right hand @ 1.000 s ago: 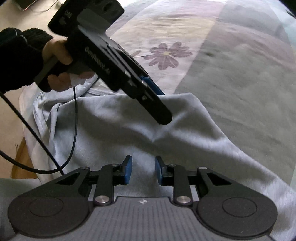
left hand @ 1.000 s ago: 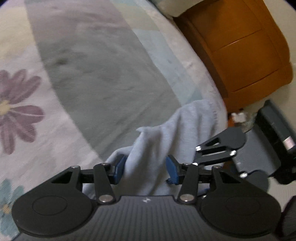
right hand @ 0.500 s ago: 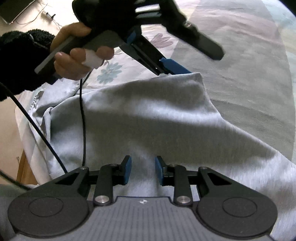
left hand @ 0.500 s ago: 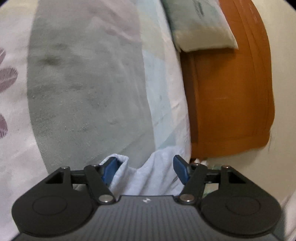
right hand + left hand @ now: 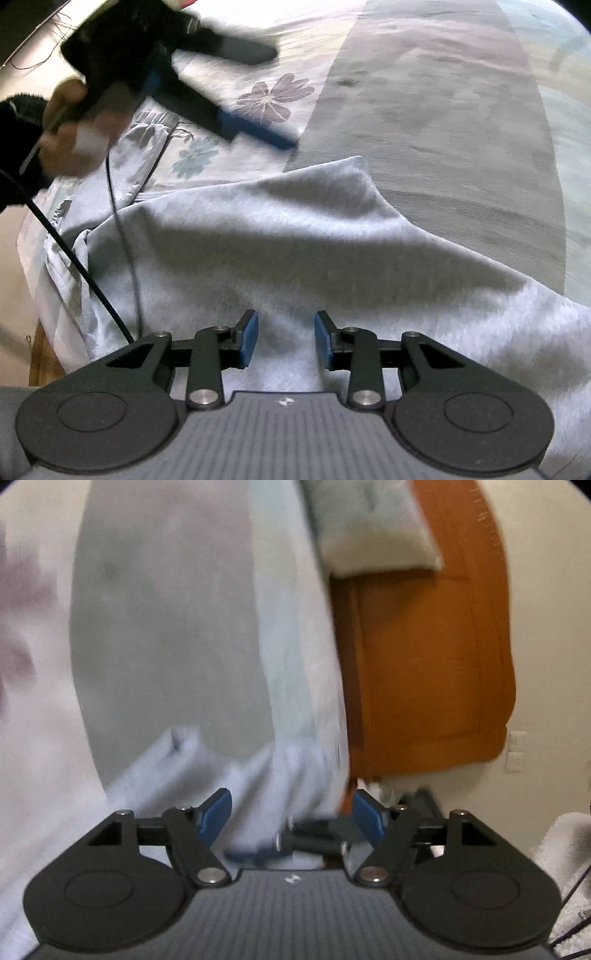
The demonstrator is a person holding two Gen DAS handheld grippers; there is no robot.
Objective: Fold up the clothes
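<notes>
**Fold laid, both tongs letting go**

Now, from the left edge of the bed (image 5: pixel 424 92): left hand (image 5: pixel 74 136) up and clear of the cloth, blurred, dark sleeve at the wrist, black cable trailing down across the garment. Left tongs (image 5: pixel 255 88) lifted off the folded corner, seen over the floral bedspread in the right wrist view; jaws apart, just been opening, nothing between the pads. A second ago clamped on the edge of the pale grey garment (image 5: pixel 295 240); now let go, with the cloth lying a little ahead and below in the left wrist view.

Towards the middle: garment spread across the near edge of the bed, one folded corner pointing up towards the grey stripe of the bedspread, a soft crease running back from it. Fabric bunched and hanging at the left edge.

Right of that: right tongs (image 5: pixel 284 341) low over the near part of the garment, jaws apart and just been widening, pads not pressing on cloth as far as can be told.

Beyond the far edge: orange wooden headboard (image 5: pixel 424 672) and a pillow (image 5: pixel 369 524).

Likely meaning: one fold placed and released; next probably a fresh grasp on another edge.
</notes>
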